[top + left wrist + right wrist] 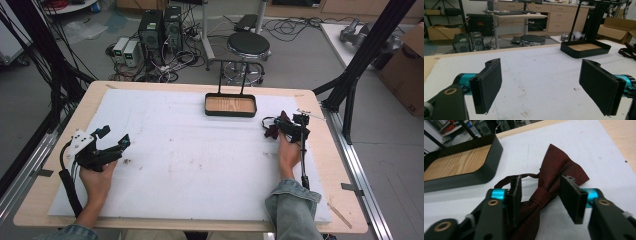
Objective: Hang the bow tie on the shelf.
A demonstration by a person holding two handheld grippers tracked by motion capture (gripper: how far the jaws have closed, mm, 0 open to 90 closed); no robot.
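Right tool (540, 195) down over dark red bow tie (554, 170), jaws straddling its knot, part closed, pads not yet pressing. Bow tie flat on white bench (190, 150) cover, just right of black wood-floored tray (230, 105). Left tool (541, 87) wide open, nothing between jaws.

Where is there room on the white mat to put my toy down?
The middle of the white mat, between the left gripper and the right gripper, is bare. It is crowded at the far right, where the bow tie lies beside the tray.
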